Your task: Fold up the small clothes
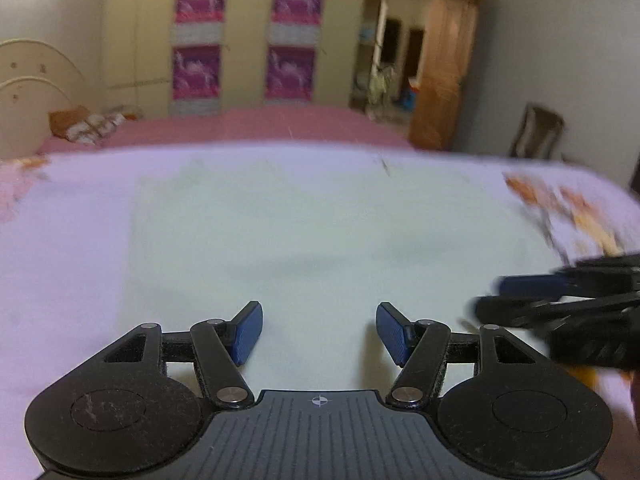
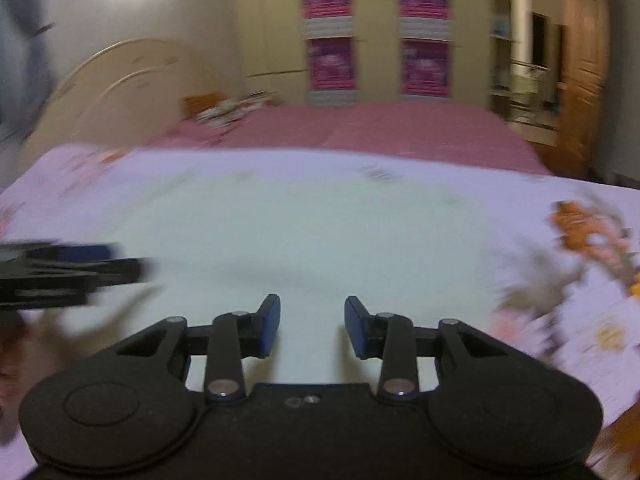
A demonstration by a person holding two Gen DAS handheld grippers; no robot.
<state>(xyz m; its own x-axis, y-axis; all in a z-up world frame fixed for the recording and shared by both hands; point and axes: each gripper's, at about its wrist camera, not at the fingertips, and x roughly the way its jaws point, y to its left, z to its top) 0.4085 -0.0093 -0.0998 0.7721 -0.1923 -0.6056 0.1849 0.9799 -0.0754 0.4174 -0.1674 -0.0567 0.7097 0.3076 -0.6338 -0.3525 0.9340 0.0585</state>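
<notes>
A pale mint-white garment (image 1: 320,232) lies spread flat on the lilac floral sheet (image 1: 60,240); it fills the middle of the right wrist view too, garment (image 2: 320,232). My left gripper (image 1: 319,330) hovers over its near edge, jaws wide apart with nothing between the blue pads (image 1: 248,332). My right gripper (image 2: 312,326) also stands over the near edge, jaws apart by a narrower gap and empty. Each gripper shows blurred in the other's view: the right gripper (image 1: 496,296) at the right edge, the left gripper (image 2: 120,264) at the left edge.
The sheet covers a surface in front of a pink bed (image 1: 260,124) with a cream headboard (image 1: 32,80). A wardrobe with magenta posters (image 1: 240,36) stands behind. A wooden door (image 1: 444,72) and a chair (image 1: 536,132) are at the right.
</notes>
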